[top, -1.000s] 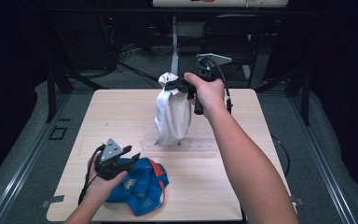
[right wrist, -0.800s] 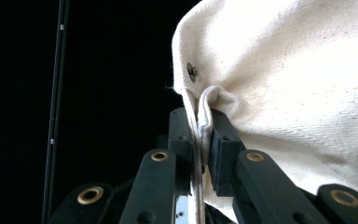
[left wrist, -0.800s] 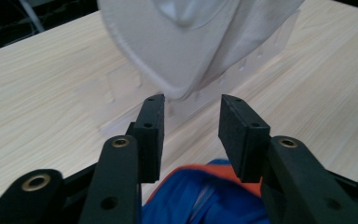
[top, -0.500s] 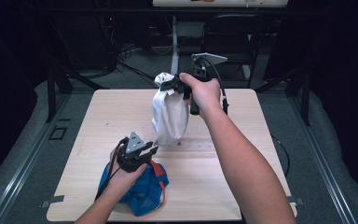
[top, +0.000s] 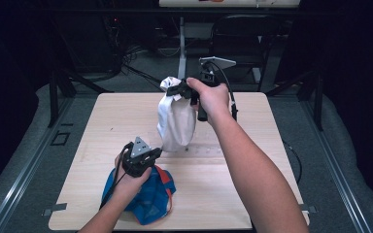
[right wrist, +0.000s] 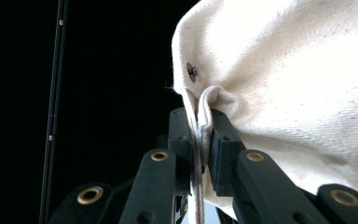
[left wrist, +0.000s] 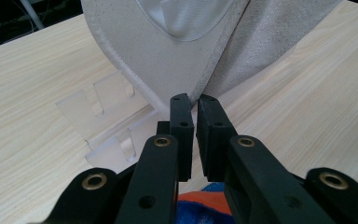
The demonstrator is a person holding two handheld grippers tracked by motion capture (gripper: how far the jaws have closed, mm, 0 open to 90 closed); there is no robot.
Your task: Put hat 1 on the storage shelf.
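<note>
Right now the white canvas bag (top: 177,121) hangs upright over mid-table from the right gripper (top: 182,90), clamped on its top hem, while the nearer left gripper (left wrist: 193,109), jaws just closing, pinches the bag's bottom corner directly ahead.

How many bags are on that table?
2: a white cloth bag held up at mid-table by the right gripper, and a blue bag lying at the near edge under the left hand.

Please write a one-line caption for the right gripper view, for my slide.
Right gripper shut on the top edge of a white cloth bag.
</note>
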